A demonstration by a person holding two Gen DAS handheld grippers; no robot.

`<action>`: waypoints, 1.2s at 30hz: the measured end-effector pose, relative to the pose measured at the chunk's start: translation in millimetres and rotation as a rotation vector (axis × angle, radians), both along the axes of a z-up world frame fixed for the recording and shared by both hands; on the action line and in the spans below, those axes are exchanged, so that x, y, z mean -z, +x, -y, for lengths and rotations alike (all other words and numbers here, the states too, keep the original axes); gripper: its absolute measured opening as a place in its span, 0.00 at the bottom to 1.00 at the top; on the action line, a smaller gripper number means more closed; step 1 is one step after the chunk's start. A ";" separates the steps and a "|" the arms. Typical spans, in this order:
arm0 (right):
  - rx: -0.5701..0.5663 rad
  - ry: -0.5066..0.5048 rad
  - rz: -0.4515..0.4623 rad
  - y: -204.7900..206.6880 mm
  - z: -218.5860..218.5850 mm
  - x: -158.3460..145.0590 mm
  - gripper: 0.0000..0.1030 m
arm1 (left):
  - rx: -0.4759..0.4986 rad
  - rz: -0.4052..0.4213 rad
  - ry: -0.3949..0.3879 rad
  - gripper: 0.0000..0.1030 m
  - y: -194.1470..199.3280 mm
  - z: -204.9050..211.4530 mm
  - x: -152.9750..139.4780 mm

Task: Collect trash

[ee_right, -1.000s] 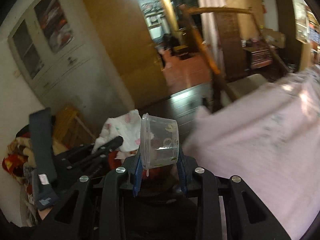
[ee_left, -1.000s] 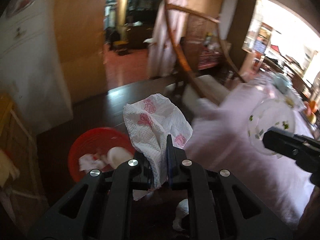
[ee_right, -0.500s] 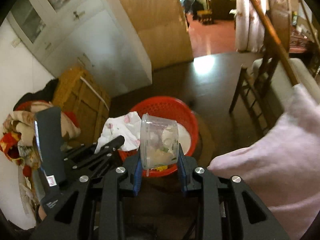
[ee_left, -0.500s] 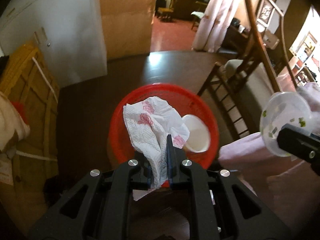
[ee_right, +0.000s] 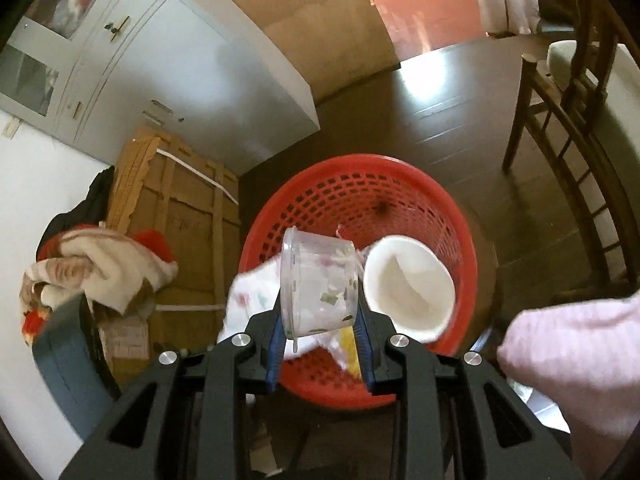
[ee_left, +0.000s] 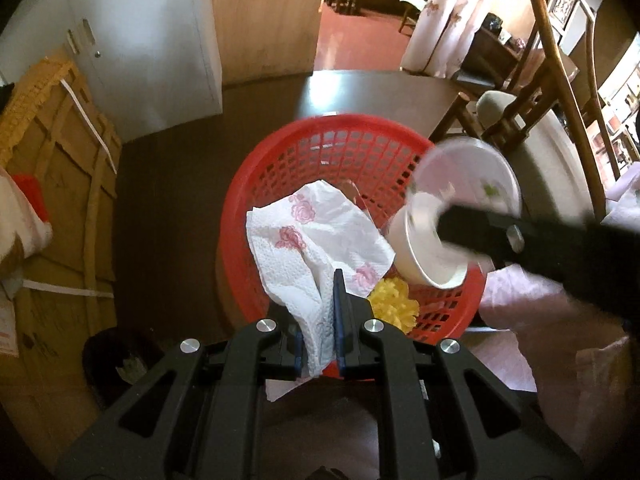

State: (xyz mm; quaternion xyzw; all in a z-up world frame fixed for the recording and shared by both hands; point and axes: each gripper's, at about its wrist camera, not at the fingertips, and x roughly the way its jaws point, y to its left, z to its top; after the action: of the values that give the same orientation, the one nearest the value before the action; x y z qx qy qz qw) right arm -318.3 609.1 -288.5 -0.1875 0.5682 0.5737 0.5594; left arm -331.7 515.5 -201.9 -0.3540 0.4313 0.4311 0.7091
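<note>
The left gripper (ee_left: 318, 320) clamps a napkin (ee_left: 316, 240); the right gripper (ee_right: 318, 320) grips a clear cup (ee_right: 316, 284). Both have descended from table level and now hang over the red basket (ee_left: 340, 152), so release is judged next. Basket stands on dark floor beside a chair (ee_right: 560, 120).

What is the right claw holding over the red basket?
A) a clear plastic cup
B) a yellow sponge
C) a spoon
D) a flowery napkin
A: the right claw is clamped on the sides of a clear plastic cup above the red basket, while the flowery napkin is pinched in the left claw.
</note>
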 end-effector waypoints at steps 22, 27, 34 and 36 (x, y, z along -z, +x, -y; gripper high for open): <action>0.074 0.039 0.028 39.3 43.9 -25.9 0.53 | -0.034 -0.015 0.032 0.69 -2.0 13.6 -17.7; 0.045 0.037 0.124 36.0 65.8 -38.6 0.62 | -0.071 -0.059 0.085 0.76 -6.2 25.5 -30.6; 0.003 0.051 0.197 25.0 94.9 -48.7 0.73 | -0.085 -0.085 0.099 0.80 -14.6 42.3 -40.0; -0.011 0.054 0.224 18.2 103.2 -50.2 0.76 | -0.082 -0.086 0.100 0.80 -16.3 48.5 -43.5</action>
State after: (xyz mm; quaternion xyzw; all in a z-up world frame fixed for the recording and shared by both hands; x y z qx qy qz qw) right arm -300.1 505.9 -238.3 -0.2382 0.4853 0.5673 0.6212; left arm -347.9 467.0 -158.4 -0.3163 0.4245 0.4956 0.6885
